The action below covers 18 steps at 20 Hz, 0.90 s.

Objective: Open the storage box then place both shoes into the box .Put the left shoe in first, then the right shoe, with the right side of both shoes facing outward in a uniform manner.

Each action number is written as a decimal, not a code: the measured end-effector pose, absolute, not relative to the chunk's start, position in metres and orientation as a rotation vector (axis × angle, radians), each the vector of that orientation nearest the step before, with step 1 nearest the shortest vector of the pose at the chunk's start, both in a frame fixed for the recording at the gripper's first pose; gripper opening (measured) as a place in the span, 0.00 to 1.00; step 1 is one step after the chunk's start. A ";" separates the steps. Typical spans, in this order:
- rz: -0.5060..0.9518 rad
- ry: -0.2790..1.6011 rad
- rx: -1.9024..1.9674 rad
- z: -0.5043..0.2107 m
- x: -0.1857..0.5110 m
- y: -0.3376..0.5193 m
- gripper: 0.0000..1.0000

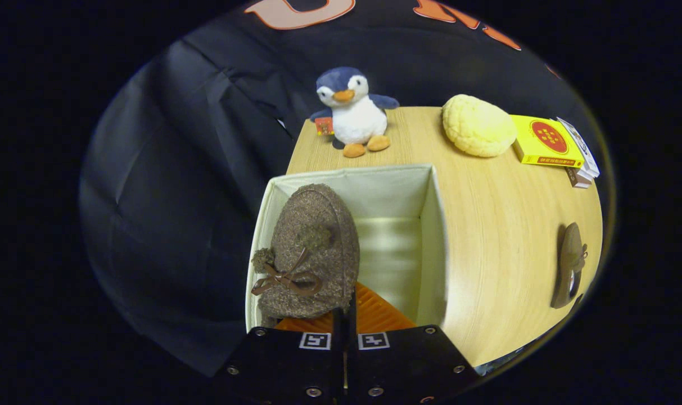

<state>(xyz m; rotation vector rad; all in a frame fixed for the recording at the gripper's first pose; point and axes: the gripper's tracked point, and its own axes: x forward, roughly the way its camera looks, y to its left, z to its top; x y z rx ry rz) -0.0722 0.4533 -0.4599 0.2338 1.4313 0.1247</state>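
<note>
Directly above the storage box (430,225), gripper (346,315) pinches left shoe (312,253) — nose-down.

From my feed, the gripper (345,323) blocks the heel of the brown shoe (310,253) inside the storage box (433,225), so I cannot tell whether its jaws press on anything. The second shoe (569,264) on the table (504,236) is warped at the rim, details unreadable. The box's near wall is hidden.

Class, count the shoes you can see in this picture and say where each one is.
2. One shoe sits inside the open storage box, gripped by the gripper; the other shoe lies on the table, right of the box.
</note>
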 end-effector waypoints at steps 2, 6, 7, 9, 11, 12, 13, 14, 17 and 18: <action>0.119 1.449 0.232 -0.479 -0.074 0.463 0.03; 0.093 1.497 0.206 -0.516 -0.078 0.470 0.03; 0.088 1.498 0.198 -0.520 -0.076 0.470 0.03; 0.085 1.506 0.192 -0.528 -0.076 0.471 0.03; 0.107 1.546 0.184 -0.534 -0.083 0.473 0.04; 0.135 1.568 0.193 -0.533 -0.088 0.477 0.05; 0.173 1.581 0.206 -0.531 -0.093 0.482 0.10; 0.203 1.581 0.207 -0.528 -0.095 0.485 0.12; 0.318 1.533 0.247 -0.505 -0.093 0.491 0.37; 0.349 1.518 0.275 -0.493 -0.092 0.492 0.44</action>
